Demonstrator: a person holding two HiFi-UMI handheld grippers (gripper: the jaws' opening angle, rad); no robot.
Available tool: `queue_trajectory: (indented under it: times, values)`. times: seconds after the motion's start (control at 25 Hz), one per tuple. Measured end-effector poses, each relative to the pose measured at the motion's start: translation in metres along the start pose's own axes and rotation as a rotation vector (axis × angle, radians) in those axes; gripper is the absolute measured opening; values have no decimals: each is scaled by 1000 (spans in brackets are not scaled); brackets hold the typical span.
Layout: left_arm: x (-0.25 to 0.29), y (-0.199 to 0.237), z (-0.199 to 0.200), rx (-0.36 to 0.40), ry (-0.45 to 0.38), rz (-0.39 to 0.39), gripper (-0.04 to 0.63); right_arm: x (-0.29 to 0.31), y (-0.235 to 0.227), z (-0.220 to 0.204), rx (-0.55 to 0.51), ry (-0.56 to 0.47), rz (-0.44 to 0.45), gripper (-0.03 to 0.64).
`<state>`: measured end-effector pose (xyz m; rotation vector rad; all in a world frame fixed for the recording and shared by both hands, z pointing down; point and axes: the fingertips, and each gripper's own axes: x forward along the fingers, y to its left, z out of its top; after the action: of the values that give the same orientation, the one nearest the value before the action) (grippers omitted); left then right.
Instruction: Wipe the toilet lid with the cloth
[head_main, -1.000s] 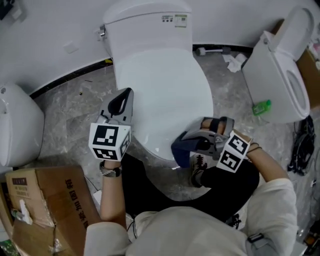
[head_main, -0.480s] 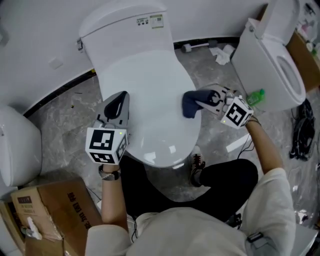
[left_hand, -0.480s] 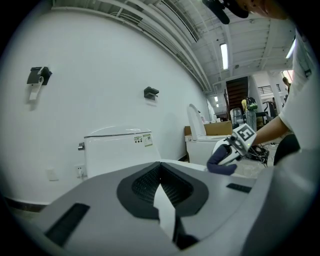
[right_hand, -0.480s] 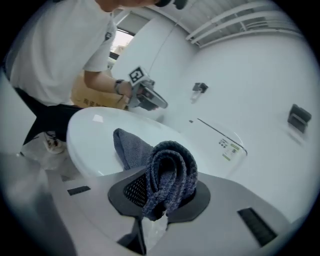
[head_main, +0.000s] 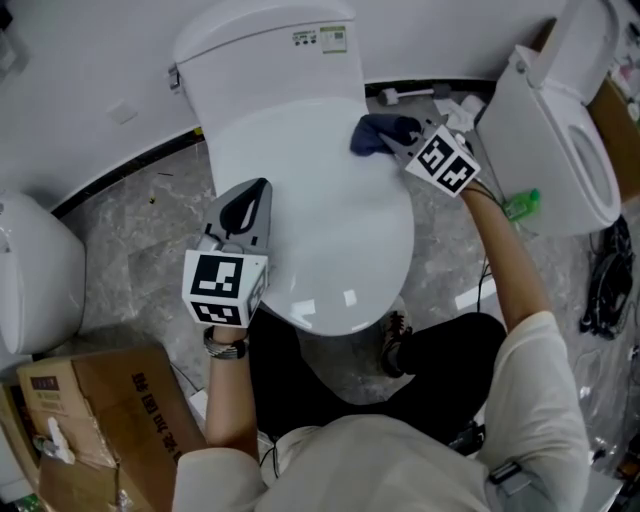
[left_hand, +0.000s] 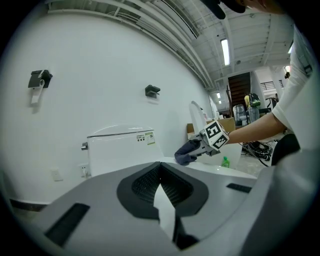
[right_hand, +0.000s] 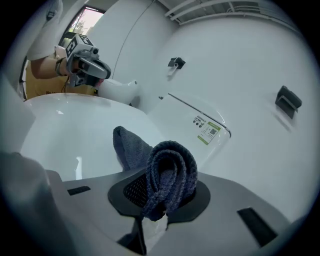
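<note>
The lid (head_main: 320, 215) is glossy white and the cloth (head_main: 378, 132) dark blue (a ribbed, knitted weave). The floor (head_main: 140, 230) is grey with marbled veins, the box (head_main: 100, 400) brown, the bottle (head_main: 522, 206) green, the label (head_main: 333, 38) green and white. The left cube (head_main: 224, 288) and right cube (head_main: 441, 163) bear black squares on white.

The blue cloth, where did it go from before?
The right gripper, shut on the cloth, carried it from the front of the lid along the right side to the back, near the tank. The left gripper stayed shut and empty at the lid's left edge.
</note>
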<state>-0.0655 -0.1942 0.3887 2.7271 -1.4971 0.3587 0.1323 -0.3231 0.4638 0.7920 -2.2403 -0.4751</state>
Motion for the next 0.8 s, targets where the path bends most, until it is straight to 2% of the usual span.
queue_trajectory:
  times: [0.2,0.4,0.56,0.68,0.8]
  values:
    - [-3,7,-2,-3,-9,21,0,19,-4,16,-69,30,5,80]
    - [-8,9,-7,-16,0,33,1,28,15,47,-125,1,3,80]
    - [-14,8,-8,-7,-2,30,1,10,62,73,-172,-75,58,78]
    - [-19,11,-8,-4,-8,26,2,-24,106,78,-127,-125,120,78]
    - [-22,6,-9,-5,-11,5,1,-52,151,86,-86,-124,193,78]
